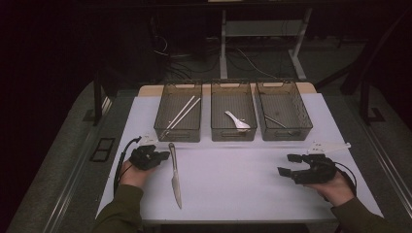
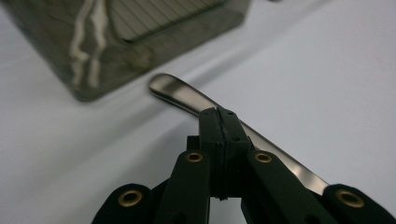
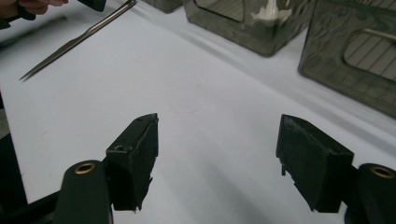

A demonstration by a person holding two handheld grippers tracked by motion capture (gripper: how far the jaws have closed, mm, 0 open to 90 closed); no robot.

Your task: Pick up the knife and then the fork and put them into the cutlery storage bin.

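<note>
Lying on the white table (image 1: pixel 233 184) with its handle toward the bins, the knife (image 1: pixel 175 177) points its blade back at the person's edge, well left of centre. Beside its handle sits the left gripper (image 1: pixel 163 156), its jaws pressed together; in the left gripper view the closed tips (image 2: pixel 218 122) sit over the steel handle (image 2: pixel 180 93), but whether they pinch it or merely rest against it cannot be told, since no metal shows between the pads. On the other side of the table, the right gripper (image 1: pixel 286 164) hangs above bare tabletop with its jaws spread wide and nothing between them (image 3: pixel 217 154), well apart from the knife. Three smoky translucent bins stand in a row at the far side: the left bin (image 1: pixel 178 131) holds pale chopsticks (image 1: pixel 183 112), the middle bin (image 1: pixel 233 132) a white spoon (image 1: pixel 237 120), the right bin (image 1: pixel 284 130) a thin dark utensil too small to identify. No brand, label or lettering can be read on any tool, bin or gripper.
</note>
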